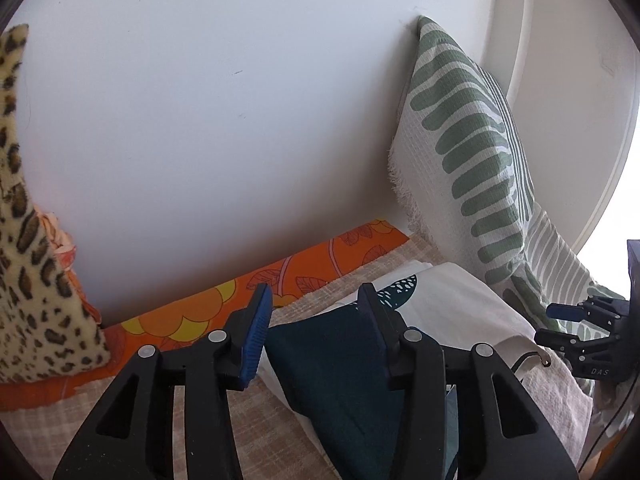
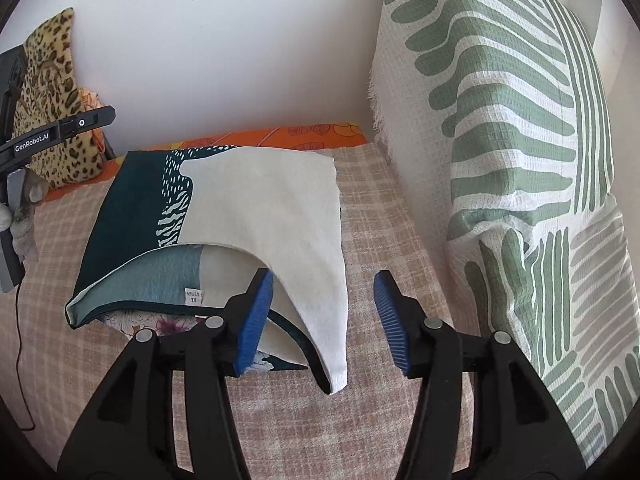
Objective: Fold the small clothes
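Observation:
A small garment (image 2: 264,200), dark teal on one side and white on the other, lies partly folded on the beige checked blanket (image 2: 280,420). Its size label faces up at the near edge. My right gripper (image 2: 324,280) is open just above the white pointed corner, and the pads do not touch the cloth. In the left wrist view my left gripper (image 1: 316,296) is open over the garment's dark teal part (image 1: 332,360), with nothing pinched. The right gripper (image 1: 554,324) shows at the far right edge of that view.
A green leaf-print pillow (image 2: 512,120) leans on the white wall at the right. A leopard-print cushion (image 2: 56,100) stands at the left, on an orange floral sheet (image 1: 312,264). A flowered cloth (image 2: 160,326) peeks out under the garment. A gloved hand (image 2: 24,208) holds the left device.

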`<state>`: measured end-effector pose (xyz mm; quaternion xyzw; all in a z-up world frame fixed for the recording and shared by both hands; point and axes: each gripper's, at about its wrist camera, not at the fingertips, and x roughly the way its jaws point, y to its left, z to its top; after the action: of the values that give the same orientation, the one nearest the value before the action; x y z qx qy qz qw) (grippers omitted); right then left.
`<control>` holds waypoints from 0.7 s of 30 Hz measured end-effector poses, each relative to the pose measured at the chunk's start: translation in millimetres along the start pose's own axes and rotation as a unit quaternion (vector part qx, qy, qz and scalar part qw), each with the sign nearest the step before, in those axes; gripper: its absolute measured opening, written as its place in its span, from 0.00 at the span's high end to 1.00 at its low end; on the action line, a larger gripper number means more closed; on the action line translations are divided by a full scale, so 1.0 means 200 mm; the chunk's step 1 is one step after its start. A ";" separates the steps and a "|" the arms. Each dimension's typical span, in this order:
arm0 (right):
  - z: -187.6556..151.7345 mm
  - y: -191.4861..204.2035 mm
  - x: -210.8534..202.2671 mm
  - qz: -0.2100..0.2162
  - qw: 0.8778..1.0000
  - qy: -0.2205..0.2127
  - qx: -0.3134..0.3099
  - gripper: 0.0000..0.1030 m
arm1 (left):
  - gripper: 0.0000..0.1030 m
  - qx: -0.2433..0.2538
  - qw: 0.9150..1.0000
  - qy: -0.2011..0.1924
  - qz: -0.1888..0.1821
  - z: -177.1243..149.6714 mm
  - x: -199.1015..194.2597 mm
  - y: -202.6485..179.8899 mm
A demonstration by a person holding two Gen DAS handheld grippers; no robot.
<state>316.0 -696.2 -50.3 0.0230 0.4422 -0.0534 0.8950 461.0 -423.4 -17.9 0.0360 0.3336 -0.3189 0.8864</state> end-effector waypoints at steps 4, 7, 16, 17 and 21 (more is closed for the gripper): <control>-0.03 0.01 -0.09 -0.003 1.000 -0.016 0.016 0.47 | 0.34 0.010 1.000 -0.006 -0.001 -0.02 -0.14 -0.03; -0.05 0.06 -0.16 -0.009 0.999 -0.028 0.019 0.47 | 0.29 0.019 1.000 -0.010 0.006 -0.03 -0.24 -0.05; -0.14 0.20 -0.47 -0.022 0.995 -0.083 0.047 0.30 | 0.25 0.040 0.999 -0.036 0.003 -0.14 -0.60 -0.13; -0.15 0.21 -0.50 -0.022 0.995 -0.089 0.049 0.30 | 0.25 0.046 0.998 -0.037 0.005 -0.15 -0.65 -0.15; -0.21 0.28 -0.61 -0.029 0.993 -0.100 0.057 0.30 | 0.20 0.066 0.997 -0.048 0.012 -0.22 -0.80 -0.23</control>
<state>216.4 -628.0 21.4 0.0556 0.3471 -0.1064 0.9301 317.0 -360.8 52.9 0.0824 0.2682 -0.3312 0.9009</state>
